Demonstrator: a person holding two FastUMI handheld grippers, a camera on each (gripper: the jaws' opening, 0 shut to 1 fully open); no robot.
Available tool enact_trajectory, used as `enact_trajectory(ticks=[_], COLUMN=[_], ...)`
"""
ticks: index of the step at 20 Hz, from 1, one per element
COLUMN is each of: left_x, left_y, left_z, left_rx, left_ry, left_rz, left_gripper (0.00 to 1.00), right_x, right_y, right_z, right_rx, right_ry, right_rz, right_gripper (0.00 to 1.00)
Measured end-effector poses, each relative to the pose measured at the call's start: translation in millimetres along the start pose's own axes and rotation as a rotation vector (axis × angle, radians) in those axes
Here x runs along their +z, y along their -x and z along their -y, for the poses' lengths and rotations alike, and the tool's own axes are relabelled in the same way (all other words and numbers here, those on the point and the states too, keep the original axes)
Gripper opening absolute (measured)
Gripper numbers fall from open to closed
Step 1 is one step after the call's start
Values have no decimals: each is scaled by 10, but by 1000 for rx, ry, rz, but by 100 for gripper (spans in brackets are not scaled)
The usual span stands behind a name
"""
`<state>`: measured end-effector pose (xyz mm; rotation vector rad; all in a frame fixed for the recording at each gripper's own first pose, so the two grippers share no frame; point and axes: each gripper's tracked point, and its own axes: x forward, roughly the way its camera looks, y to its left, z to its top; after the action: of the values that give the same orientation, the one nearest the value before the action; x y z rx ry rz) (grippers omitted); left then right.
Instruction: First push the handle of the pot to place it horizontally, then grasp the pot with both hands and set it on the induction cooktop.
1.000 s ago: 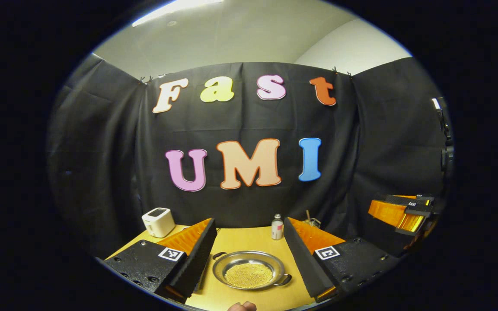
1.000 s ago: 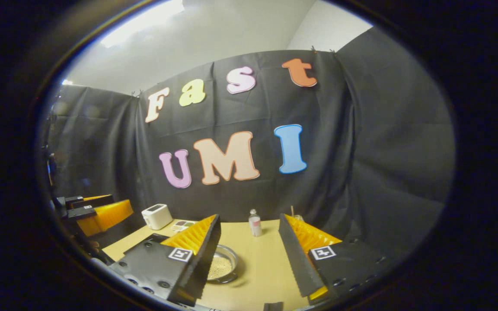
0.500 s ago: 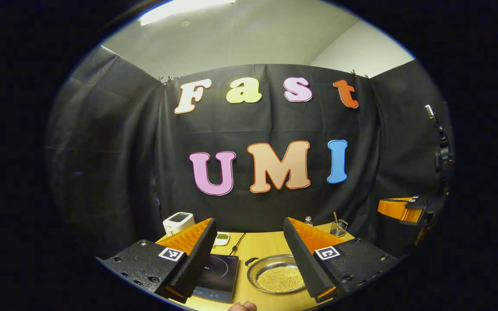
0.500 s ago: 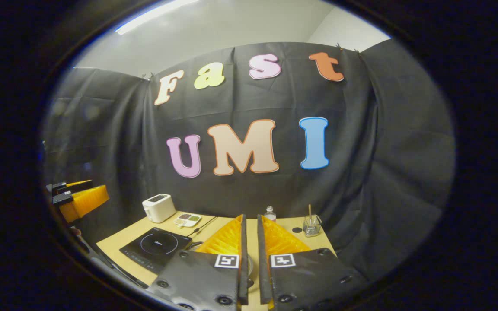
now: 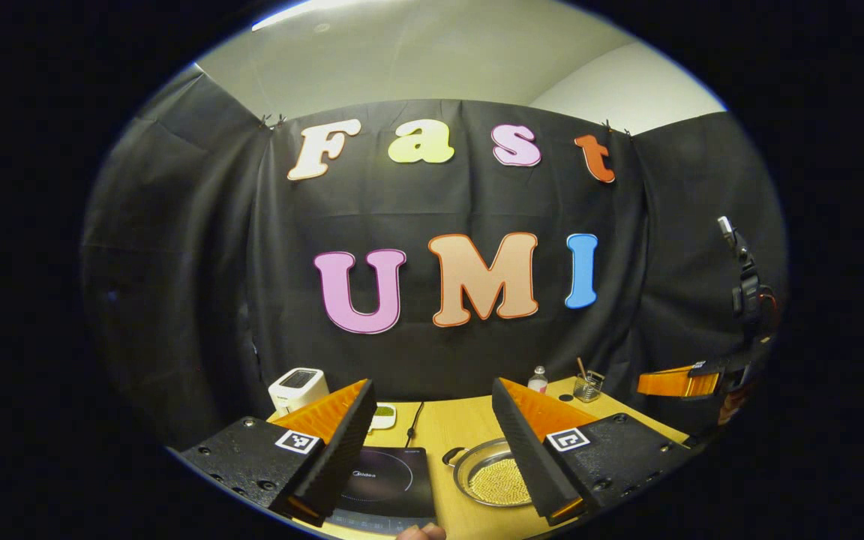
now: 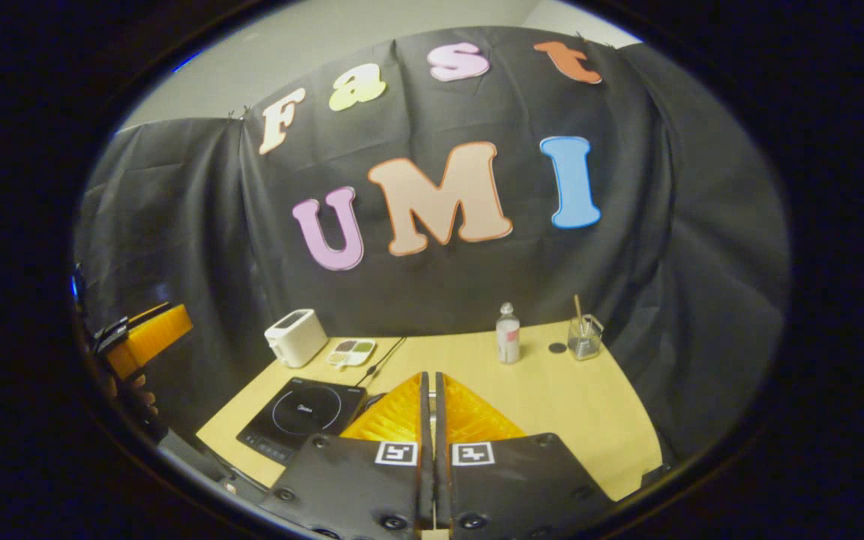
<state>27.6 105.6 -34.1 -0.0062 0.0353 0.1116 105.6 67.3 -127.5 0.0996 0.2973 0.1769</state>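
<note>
A shallow metal pot (image 5: 488,476) with yellow grains inside sits on the wooden table (image 5: 454,427), a small loop handle (image 5: 451,455) at its far left rim. The black induction cooktop (image 5: 391,480) lies just left of it. My left gripper (image 5: 432,386) hovers open above both, and its right finger covers part of the pot. My right gripper (image 6: 428,375) is shut with nothing seen between its fingers, held above the table to the right of the cooktop (image 6: 301,411). It hangs at the far right (image 5: 678,381) in the left gripper view.
A white toaster (image 6: 295,337) and a small divided dish (image 6: 352,352) stand behind the cooktop, with a cable running back. A bottle (image 6: 508,334) and a glass with a stick (image 6: 584,337) stand at the back right. The left gripper (image 6: 148,336) and a hand (image 6: 132,390) are at the table's left.
My right gripper has shut and now looks down more on the table. The left gripper's view has swung left, so the pot slid from the middle to under its right finger and the cooktop came into sight.
</note>
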Motion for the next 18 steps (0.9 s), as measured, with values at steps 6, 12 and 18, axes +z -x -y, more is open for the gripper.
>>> enact_trajectory(ticks=[6, 12, 18], left_x=[-213, -414, -657], left_y=[-156, -266, -355], left_z=[-180, -211, -142], left_rx=[50, 166, 279], left_ry=[-4, 47, 82], left_rz=[-59, -140, -236], left_gripper=[94, 94, 95], right_x=[-594, -1215, -1962], right_y=[-336, -559, -661], right_z=[46, 254, 384], right_rx=[48, 139, 280], right_ry=[-36, -12, 53], right_rz=[-164, -343, -545], right_gripper=[0, 3, 3])
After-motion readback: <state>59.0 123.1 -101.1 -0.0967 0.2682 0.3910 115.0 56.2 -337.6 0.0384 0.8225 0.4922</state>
